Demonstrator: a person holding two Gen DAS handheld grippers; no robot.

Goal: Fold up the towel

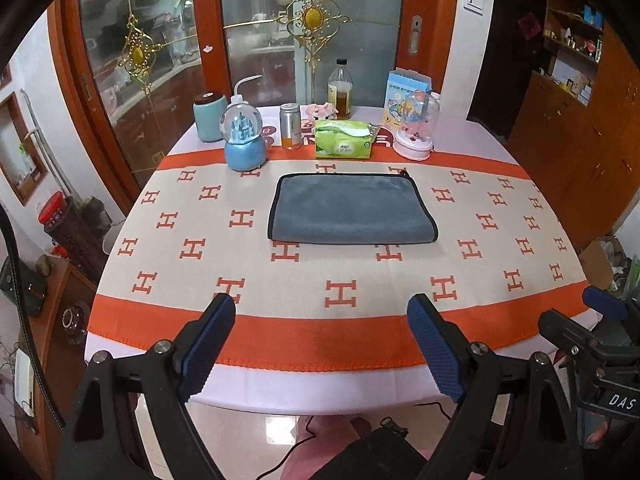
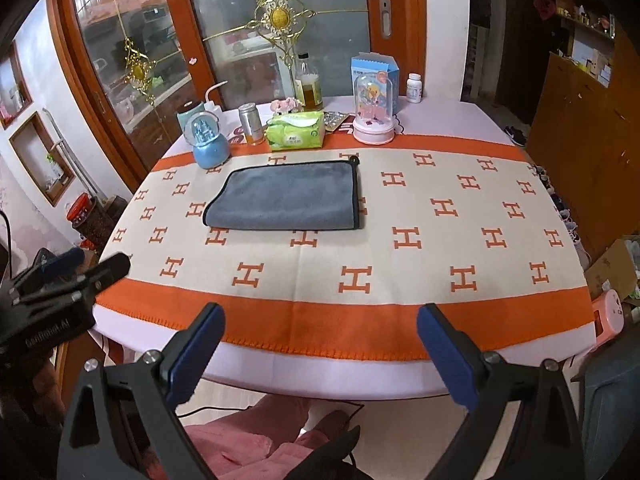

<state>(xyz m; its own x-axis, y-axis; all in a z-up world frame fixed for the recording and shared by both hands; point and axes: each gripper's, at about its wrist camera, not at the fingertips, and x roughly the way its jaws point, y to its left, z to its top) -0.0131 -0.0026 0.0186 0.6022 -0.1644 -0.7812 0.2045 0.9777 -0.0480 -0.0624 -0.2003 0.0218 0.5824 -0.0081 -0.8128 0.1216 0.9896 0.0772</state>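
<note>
We see the folded grey towel (image 1: 352, 210) flat on the counter (image 1: 360, 292); left gripper (image 1: 322, 344) and right gripper (image 2: 320, 354) fingers spread wide, empty.

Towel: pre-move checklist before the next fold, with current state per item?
1. Left tool open and empty: ok.
2. Right tool open and empty: ok.
3. Towel lying flat on the tablecloth, already folded at least once, folded edge nearest the tools: ok.
4. Towel clear of both tools, neither touching it: ok.
5. Space behind the towel: snow globe and tissue pack stand close to its far edge: not ok for a wide sweep.
6. Layers aligned at the far hem: cannot tell.
</note>
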